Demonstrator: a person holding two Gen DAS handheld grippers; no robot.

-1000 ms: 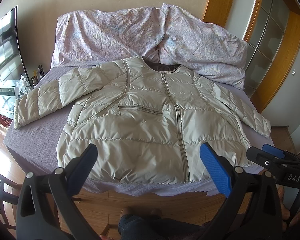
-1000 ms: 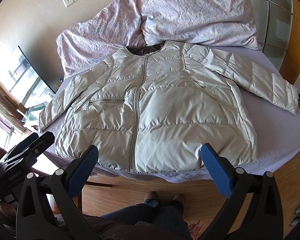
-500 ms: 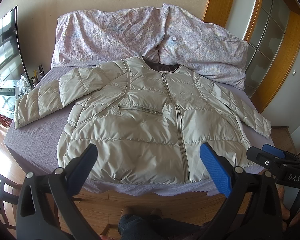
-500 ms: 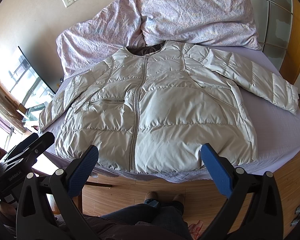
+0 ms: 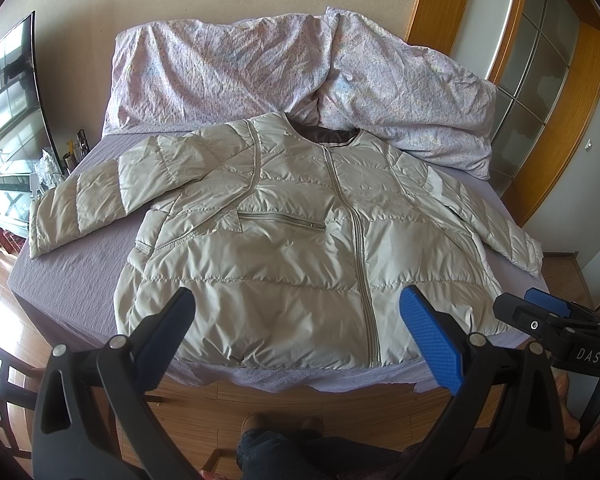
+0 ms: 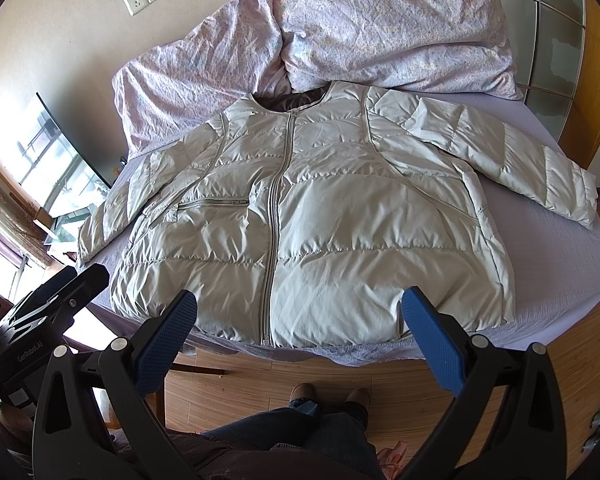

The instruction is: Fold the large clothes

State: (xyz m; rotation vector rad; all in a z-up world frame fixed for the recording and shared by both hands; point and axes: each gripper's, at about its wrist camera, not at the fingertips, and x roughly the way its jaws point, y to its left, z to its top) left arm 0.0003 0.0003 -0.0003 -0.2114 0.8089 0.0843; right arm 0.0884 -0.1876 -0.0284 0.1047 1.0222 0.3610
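A pale beige puffer jacket [image 5: 300,240] [image 6: 320,220] lies flat and zipped on the lilac bed sheet [image 5: 68,272] [image 6: 572,280], collar toward the pillows, both sleeves spread out to the sides. My left gripper [image 5: 298,332] hovers open above the hem at the bed's near edge, nothing between its blue pads. My right gripper [image 6: 300,332] is also open and empty, held off the hem at the same edge. Each gripper shows at the side of the other's view.
A crumpled floral duvet [image 5: 300,72] [image 6: 340,40] is piled at the head of the bed. A person's legs and shoes [image 6: 328,396] stand on the wooden floor [image 6: 540,340] before the bed. A glass cabinet [image 5: 4,120] is at the left, a wooden door frame [image 5: 560,100] at the right.
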